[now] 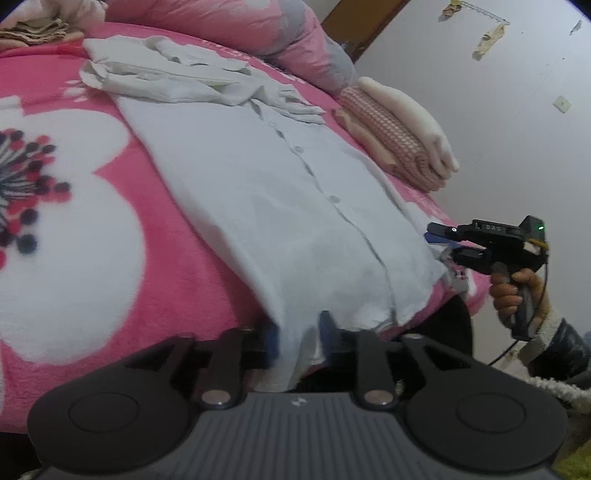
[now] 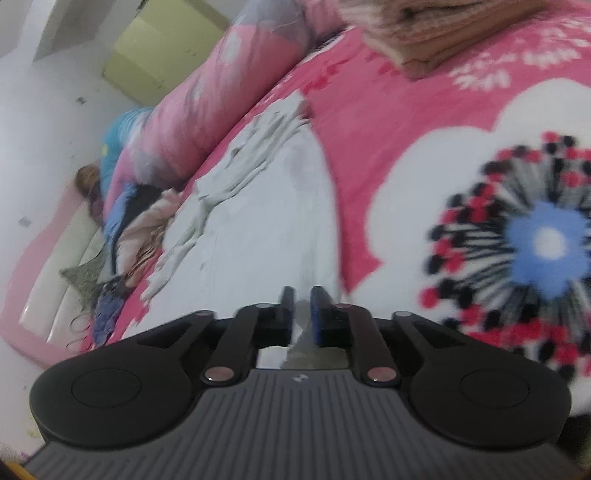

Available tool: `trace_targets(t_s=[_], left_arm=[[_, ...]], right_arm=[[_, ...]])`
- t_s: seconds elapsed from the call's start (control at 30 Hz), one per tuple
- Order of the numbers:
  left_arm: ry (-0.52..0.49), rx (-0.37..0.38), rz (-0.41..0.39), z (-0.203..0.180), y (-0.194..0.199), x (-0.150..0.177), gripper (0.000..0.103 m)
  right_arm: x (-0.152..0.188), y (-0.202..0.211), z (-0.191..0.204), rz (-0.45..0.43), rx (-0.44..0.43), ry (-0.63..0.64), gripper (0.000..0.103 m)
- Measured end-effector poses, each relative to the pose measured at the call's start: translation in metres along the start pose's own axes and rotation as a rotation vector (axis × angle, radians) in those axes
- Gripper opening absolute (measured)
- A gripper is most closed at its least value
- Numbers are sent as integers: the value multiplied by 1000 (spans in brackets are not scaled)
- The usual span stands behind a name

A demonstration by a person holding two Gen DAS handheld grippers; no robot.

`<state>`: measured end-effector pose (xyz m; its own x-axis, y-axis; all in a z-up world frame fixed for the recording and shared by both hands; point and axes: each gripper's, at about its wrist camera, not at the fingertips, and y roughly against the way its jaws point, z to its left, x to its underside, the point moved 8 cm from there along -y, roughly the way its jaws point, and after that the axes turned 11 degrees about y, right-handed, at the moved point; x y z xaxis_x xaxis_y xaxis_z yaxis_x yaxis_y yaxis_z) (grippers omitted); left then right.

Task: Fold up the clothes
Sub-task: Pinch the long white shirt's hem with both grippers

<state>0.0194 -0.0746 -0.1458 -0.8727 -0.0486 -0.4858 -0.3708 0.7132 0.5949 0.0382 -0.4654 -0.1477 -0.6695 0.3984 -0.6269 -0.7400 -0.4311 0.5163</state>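
the shirt is pale blue-white with matching buttons. it lies on a blanket of hot pink with big white flowers, their centres blue and ringed with red and black dots on dark stalks. the quilt behind is pink with grey and white patches. a folded stack is cream with a pink-and-white checked layer. both grippers, left and right, are black with blue pads. the wall is white.
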Motion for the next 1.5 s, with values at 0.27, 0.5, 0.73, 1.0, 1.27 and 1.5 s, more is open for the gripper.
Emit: trace_targets(t_s=[0.27, 0.5, 0.73, 1.0, 1.27, 1.5], left_arm=[[21, 21, 4, -6, -6, 1, 53], [64, -35, -23, -1, -7, 1, 21], [75, -79, -30, 4, -6, 2, 11], [48, -89, -34, 0, -6, 2, 13], [34, -88, -32, -2, -8, 0, 13], [34, -90, -36, -2, -9, 0, 15]], right_arm=[[25, 9, 10, -22, -117, -27, 51], [31, -2, 17, -11, -65, 30, 23], [29, 12, 21, -60, 97, 180, 6], [29, 56, 4, -235, 174, 135, 52], [57, 22, 19, -169, 139, 225, 60], [41, 21, 8, -213, 126, 184, 58]])
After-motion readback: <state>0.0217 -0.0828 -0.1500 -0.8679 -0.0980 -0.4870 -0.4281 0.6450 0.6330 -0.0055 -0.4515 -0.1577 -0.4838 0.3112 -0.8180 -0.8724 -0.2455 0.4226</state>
